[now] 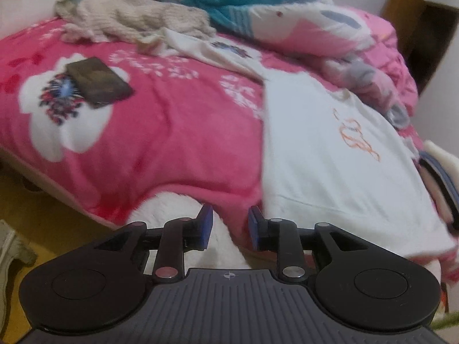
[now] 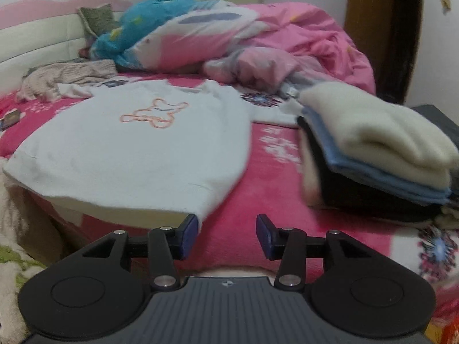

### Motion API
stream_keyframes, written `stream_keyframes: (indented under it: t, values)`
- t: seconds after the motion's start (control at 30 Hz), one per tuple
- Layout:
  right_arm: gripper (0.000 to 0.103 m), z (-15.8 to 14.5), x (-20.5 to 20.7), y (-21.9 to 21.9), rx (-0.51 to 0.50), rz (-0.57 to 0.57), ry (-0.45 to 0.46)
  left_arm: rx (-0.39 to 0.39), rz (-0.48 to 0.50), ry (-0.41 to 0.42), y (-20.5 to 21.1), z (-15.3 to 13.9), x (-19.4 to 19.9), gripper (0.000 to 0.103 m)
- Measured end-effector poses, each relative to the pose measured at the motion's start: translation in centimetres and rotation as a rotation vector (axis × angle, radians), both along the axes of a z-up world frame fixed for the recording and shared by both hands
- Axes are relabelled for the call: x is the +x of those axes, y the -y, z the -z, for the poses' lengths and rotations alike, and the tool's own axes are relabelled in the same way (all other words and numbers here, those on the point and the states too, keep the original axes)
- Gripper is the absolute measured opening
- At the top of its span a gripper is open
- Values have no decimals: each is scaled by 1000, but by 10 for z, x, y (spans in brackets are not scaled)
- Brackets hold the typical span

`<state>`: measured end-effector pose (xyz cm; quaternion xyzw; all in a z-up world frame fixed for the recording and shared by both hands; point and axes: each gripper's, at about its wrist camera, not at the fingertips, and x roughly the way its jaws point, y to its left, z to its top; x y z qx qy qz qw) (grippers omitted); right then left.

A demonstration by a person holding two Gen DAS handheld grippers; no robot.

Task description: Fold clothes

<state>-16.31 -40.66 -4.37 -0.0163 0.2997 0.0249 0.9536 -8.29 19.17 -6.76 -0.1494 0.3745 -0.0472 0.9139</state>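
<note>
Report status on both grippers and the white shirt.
Left gripper open, empty. Right gripper open, empty, by the hem corner. White shirt spread flat, unfolded. Folded stack beside it, apart.

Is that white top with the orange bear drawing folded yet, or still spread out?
Spread out. The white sweatshirt lies flat on the pink blanket, its whole bear outline showing and one sleeve stretched sideways; no fold shows.

Soft, even room light falls flat over the bed (image 2: 272, 172), throwing barely any shadow and no glare. Both views are smeared with motion blur, worst on the white sweatshirt (image 1: 338, 154) and the folded stack (image 2: 381, 149) right of the gripper. Fisheye bending curves the edges, corners dark.
</note>
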Motion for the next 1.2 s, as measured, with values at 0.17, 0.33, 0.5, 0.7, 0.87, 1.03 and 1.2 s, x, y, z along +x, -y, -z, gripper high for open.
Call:
stream_keyframes:
  t: [0.17, 0.33, 0.5, 0.7, 0.87, 1.03, 1.2]
  values:
    - [47, -17, 18, 1, 73, 17, 75, -30, 70, 81, 13, -7, 21, 27]
    - [46, -23, 69, -32, 154, -42, 155, -80, 183, 139, 46, 2, 61, 28]
    - [44, 22, 126, -30, 202, 59, 51, -44, 143, -3, 59, 46, 101, 28]
    - [38, 46, 153, -15, 186, 172, -132, -151, 121, 28, 34, 33, 96, 29]
    - [38, 3, 175, -18, 215, 122, -1, -139, 159, 104, 41, -1, 121, 31]
    - [40, -5, 234, -10, 279, 128, 4, -85, 207, 99, 78, -22, 179, 32]
    - [49, -14, 306, -7, 344, 67, -25, -8, 201, 98, 104, -21, 255, 32]
